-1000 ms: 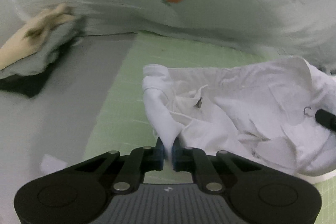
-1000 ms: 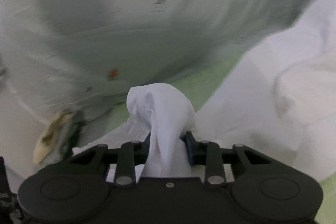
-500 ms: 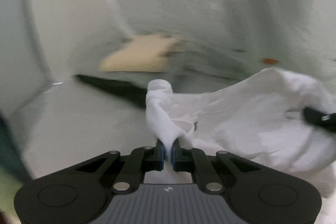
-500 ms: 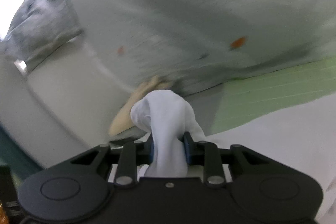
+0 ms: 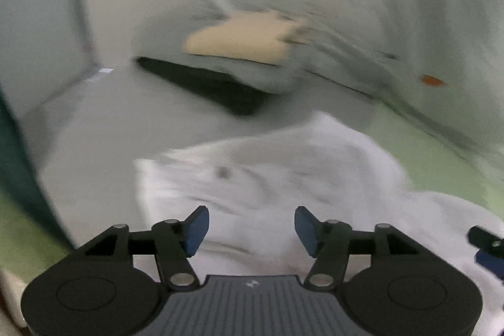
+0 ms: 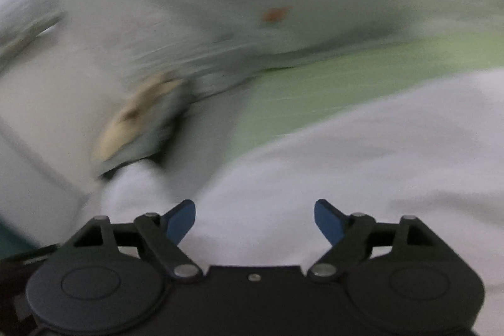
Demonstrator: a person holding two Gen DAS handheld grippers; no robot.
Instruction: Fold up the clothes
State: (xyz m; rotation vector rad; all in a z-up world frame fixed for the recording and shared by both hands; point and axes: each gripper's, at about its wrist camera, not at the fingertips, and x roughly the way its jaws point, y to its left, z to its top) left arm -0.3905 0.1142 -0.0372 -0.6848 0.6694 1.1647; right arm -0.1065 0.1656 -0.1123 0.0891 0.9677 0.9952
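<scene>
the left gripper (image 5: 251, 227) has just been opening, its blue pads (image 5: 196, 229) spread over the white garment (image 5: 283, 166) with nothing pinched; the right gripper (image 6: 254, 222) has likewise just opened, pads apart above the same cloth; the garment lies crumpled across the green mat (image 6: 330, 84) and grey surface (image 5: 104, 128); a folded beige and grey stack (image 5: 242, 52) sits beyond.
</scene>
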